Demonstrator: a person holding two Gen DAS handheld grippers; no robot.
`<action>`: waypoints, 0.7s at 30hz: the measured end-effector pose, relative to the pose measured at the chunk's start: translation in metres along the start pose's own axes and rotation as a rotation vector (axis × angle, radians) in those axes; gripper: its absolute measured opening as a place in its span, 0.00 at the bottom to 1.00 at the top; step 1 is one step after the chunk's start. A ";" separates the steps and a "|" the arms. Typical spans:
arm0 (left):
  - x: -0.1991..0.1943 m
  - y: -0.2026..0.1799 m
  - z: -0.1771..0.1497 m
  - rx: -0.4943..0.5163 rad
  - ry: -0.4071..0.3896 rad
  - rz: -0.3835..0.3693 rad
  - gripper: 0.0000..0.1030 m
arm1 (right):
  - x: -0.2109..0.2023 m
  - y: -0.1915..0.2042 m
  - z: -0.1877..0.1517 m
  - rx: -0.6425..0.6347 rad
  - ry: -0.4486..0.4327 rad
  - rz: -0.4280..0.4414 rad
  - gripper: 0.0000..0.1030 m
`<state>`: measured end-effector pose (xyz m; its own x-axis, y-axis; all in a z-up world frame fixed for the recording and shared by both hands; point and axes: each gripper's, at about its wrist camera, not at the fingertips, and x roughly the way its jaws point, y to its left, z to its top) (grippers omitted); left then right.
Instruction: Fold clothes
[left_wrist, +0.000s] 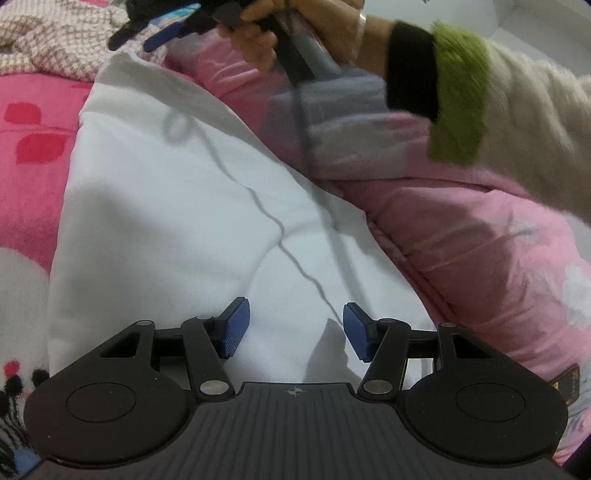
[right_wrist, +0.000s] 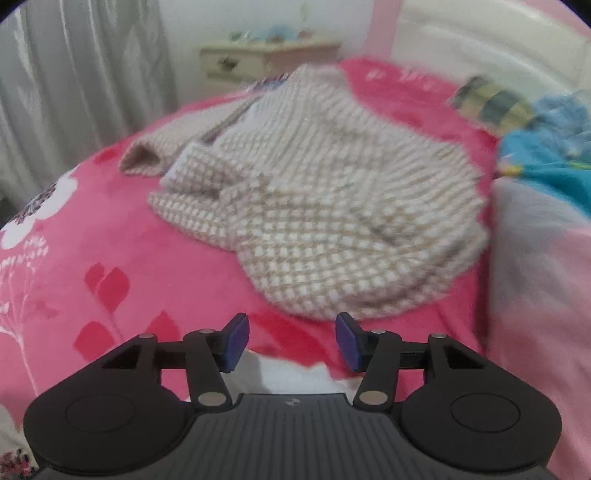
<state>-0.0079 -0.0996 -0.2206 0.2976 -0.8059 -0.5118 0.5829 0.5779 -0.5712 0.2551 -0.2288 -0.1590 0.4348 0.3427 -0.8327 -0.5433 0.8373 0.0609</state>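
Blue pads of my left claw (left_wrist: 295, 328) stood apart over the white garment (left_wrist: 177, 221), gripping nothing; the cloth lay spread on the bed beneath them, with a thin grey drawstring (left_wrist: 273, 221) winding across it. To its right a pink quilt (left_wrist: 461, 240) was bunched against the garment's edge. Beyond, my right hand (left_wrist: 295, 37), in a cream sleeve with a green and black cuff (left_wrist: 436, 88), carried the right claw (left_wrist: 136, 37) above the garment's far end.

From the right wrist view, my right claw (right_wrist: 291, 341) was released too, its jaws parted and empty, with a bit of white cloth showing just under them. Ahead of it on the pink floral blanket (right_wrist: 92, 240) lay a crumpled beige-and-white checked knit (right_wrist: 321, 221), unfolded. Farther off, blue fabric (right_wrist: 554, 162) sat at the right, and a cream nightstand (right_wrist: 266, 59) stood beside grey curtains (right_wrist: 74, 74).
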 end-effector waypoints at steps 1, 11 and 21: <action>-0.001 0.001 -0.001 -0.003 0.000 -0.004 0.55 | 0.013 -0.002 0.002 -0.014 0.041 0.023 0.54; -0.002 0.006 -0.006 -0.009 -0.003 -0.015 0.55 | 0.026 -0.016 -0.001 0.020 0.044 0.085 0.03; -0.001 0.001 -0.007 0.009 -0.007 -0.005 0.55 | 0.030 -0.043 -0.024 0.241 -0.150 -0.137 0.02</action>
<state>-0.0127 -0.0975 -0.2250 0.3003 -0.8095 -0.5046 0.5910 0.5731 -0.5677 0.2747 -0.2652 -0.1994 0.6034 0.2635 -0.7526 -0.2939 0.9509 0.0973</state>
